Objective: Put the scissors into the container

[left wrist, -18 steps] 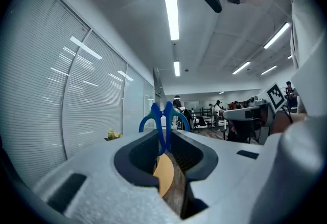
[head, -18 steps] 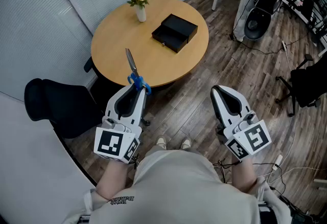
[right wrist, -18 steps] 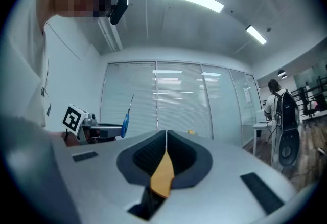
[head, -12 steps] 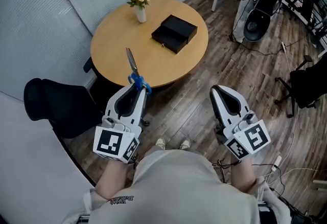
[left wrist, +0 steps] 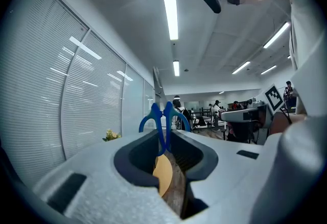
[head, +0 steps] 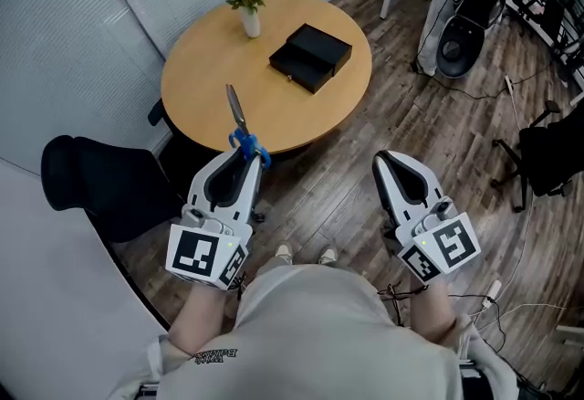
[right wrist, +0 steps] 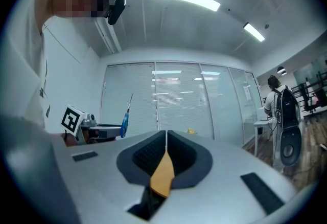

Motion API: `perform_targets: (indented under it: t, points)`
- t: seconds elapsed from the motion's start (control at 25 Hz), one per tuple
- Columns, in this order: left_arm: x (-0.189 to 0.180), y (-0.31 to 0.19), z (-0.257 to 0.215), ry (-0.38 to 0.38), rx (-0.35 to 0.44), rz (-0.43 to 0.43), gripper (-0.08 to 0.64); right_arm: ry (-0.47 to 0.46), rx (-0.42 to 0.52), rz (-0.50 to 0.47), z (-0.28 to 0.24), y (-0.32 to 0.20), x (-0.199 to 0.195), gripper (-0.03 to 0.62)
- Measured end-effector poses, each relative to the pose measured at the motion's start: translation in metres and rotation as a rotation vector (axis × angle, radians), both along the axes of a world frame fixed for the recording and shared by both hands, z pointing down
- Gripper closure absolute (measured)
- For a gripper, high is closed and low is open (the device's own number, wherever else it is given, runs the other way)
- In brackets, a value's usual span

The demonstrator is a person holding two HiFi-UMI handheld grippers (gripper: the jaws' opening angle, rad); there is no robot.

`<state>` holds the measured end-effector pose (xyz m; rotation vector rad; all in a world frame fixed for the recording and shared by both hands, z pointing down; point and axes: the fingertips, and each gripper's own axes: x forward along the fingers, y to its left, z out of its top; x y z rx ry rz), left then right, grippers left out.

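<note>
My left gripper (head: 248, 157) is shut on the blue-handled scissors (head: 239, 126), whose blades point up and forward over the near edge of the round wooden table (head: 210, 69). In the left gripper view the blue handle loops (left wrist: 164, 121) stick out of the closed jaws. The container, a black box with a drawer (head: 311, 57), sits on the far right part of the table, well ahead of both grippers. My right gripper (head: 387, 161) is shut and empty, held over the wooden floor. In the right gripper view the scissors (right wrist: 125, 118) show at the left.
A small white vase with flowers (head: 249, 9) stands at the table's far edge. A black chair (head: 100, 188) sits left of the table. A white robot with cables (head: 465, 1) and another black chair (head: 547, 152) are on the right over the floor.
</note>
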<state>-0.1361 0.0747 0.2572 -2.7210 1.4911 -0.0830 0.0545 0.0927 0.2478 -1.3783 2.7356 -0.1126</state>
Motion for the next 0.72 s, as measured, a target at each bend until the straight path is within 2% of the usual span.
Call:
perform_targets:
  t: [0.72]
  points:
    - [0.054, 0.001, 0.015, -0.006, -0.032, -0.052, 0.474, -0.009, -0.039, -0.050, 0.020, -0.009, 0.052, 0.558]
